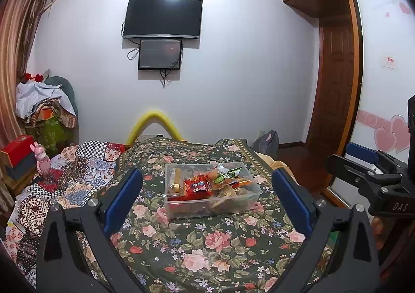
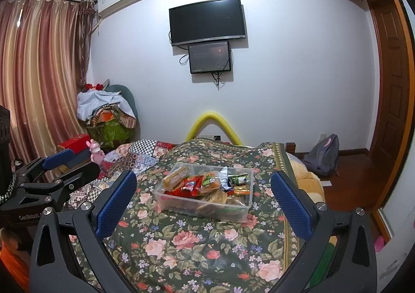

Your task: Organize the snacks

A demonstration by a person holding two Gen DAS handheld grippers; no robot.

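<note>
A clear plastic box (image 1: 192,208) sits on the floral bedspread (image 1: 207,246) ahead of both grippers. It holds several snack packets, among them a red packet (image 1: 195,188) and a green packet (image 1: 228,175). The box shows in the right wrist view (image 2: 207,211) too, with the red packet (image 2: 188,185). My left gripper (image 1: 207,198) is open and empty, held above the bedspread short of the box. My right gripper (image 2: 205,197) is open and empty, also short of the box. Each gripper shows in the other's view, the right one (image 1: 363,163) and the left one (image 2: 62,163).
A patchwork quilt (image 1: 77,171) lies left of the bedspread. A pink toy (image 1: 41,159) and a red box (image 1: 18,148) stand at the far left by a clothes pile (image 1: 46,104). A grey backpack (image 2: 324,154) sits on the floor at right. A yellow foam arch (image 1: 154,122) rises behind the bed.
</note>
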